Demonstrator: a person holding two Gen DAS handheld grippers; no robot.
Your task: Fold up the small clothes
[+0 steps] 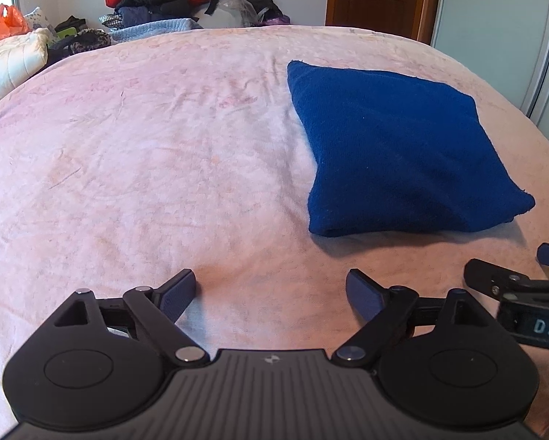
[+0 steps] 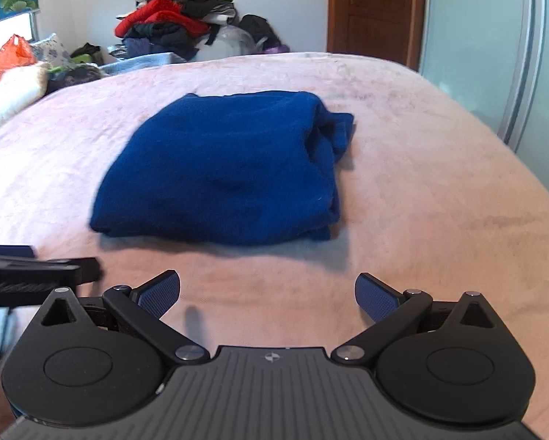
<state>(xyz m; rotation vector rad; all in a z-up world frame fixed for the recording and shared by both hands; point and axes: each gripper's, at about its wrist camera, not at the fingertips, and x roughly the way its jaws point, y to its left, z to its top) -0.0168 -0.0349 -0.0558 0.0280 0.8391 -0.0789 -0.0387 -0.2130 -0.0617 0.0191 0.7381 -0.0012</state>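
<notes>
Both black two-finger grippers with blue ribbed pads hang over the bed, jaws spread wide and pinching nothing: the left gripper (image 1: 270,295) and the right gripper (image 2: 267,297) each have only bare bedcover between their fingers. A dark blue knitted garment (image 2: 223,172), folded into a thick rectangle, lies flat on the pale pink fleecy bedcover (image 1: 127,165); it sits at twelve o'clock from the right gripper and at about one o'clock from the left one, apart from both. Loose layered edges bunch along its three o'clock side in the right wrist view.
</notes>
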